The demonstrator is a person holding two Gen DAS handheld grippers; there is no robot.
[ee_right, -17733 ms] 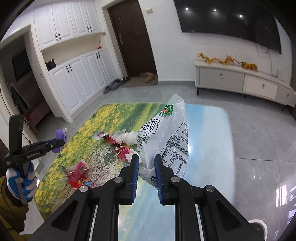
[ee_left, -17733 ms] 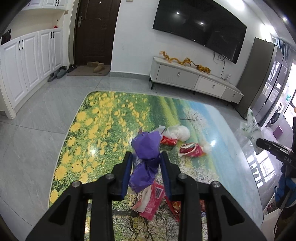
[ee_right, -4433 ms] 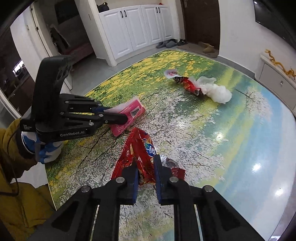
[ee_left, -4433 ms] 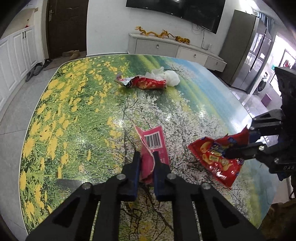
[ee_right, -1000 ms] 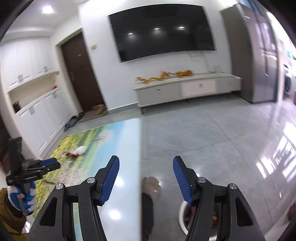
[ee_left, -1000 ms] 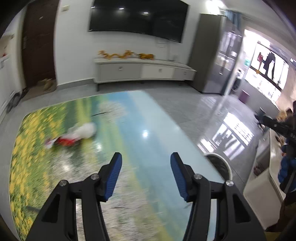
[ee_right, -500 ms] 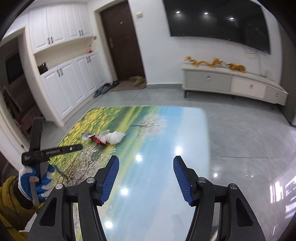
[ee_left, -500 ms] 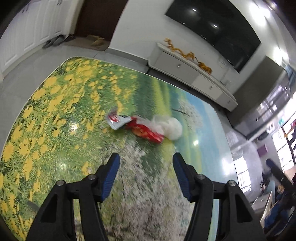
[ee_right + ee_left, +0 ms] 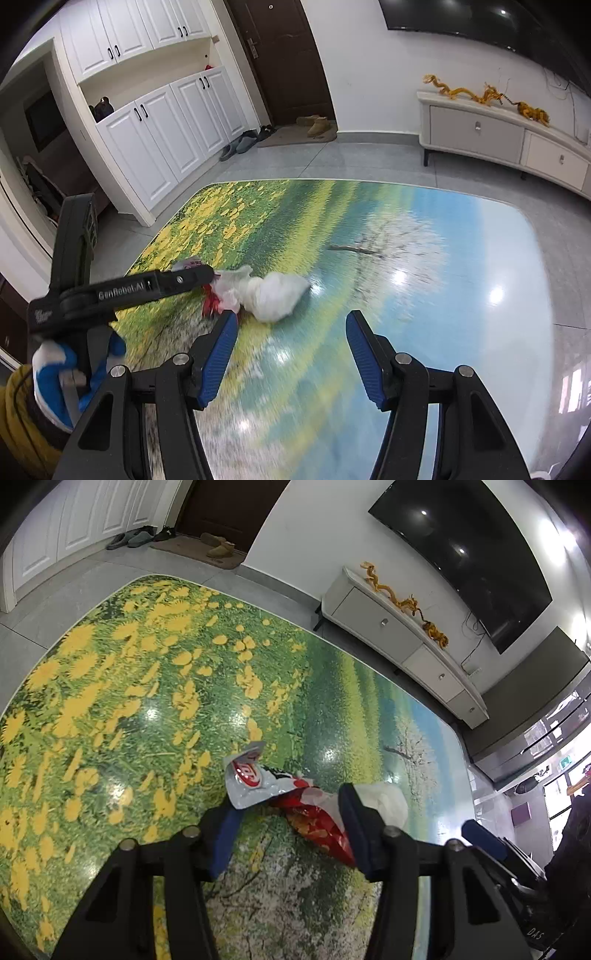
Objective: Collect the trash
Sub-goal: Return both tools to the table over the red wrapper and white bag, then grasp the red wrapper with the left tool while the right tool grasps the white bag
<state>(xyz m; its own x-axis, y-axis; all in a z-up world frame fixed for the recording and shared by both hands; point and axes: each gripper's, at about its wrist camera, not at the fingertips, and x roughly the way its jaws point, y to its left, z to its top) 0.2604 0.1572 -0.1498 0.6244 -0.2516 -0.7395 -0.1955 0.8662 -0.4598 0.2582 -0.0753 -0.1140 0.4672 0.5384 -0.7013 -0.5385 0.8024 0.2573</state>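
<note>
On the flower-printed desk point(image 9: 110, 686), seen from my left wrist, my left gripper point(image 9: 288, 825) stands wide open and holds nothing; its right finger covers part of the red snack wrapper point(image 9: 317, 819) and the near edge of the white crumpled bag point(image 9: 388, 799) behind it. The wrapper's silvery torn end point(image 9: 245, 779) sticks out toward the left finger, so the wrapper lies between my fingers, near their tips, though I cannot tell whether either pad touches it. At the right edge a blue-tipped part of my right gripper point(image 9: 484, 840) is cut off by the frame. From my right wrist, my right gripper point(image 9: 291, 350) is also spread open and empty above the blurred desk point(image 9: 443, 295). The white bag point(image 9: 277, 291) lies just ahead of its left finger, apart from it. The left gripper point(image 9: 207, 275) reaches in from the left and hides most of the red wrapper point(image 9: 211, 304), leaving only a small red scrap showing beside the bag.
</note>
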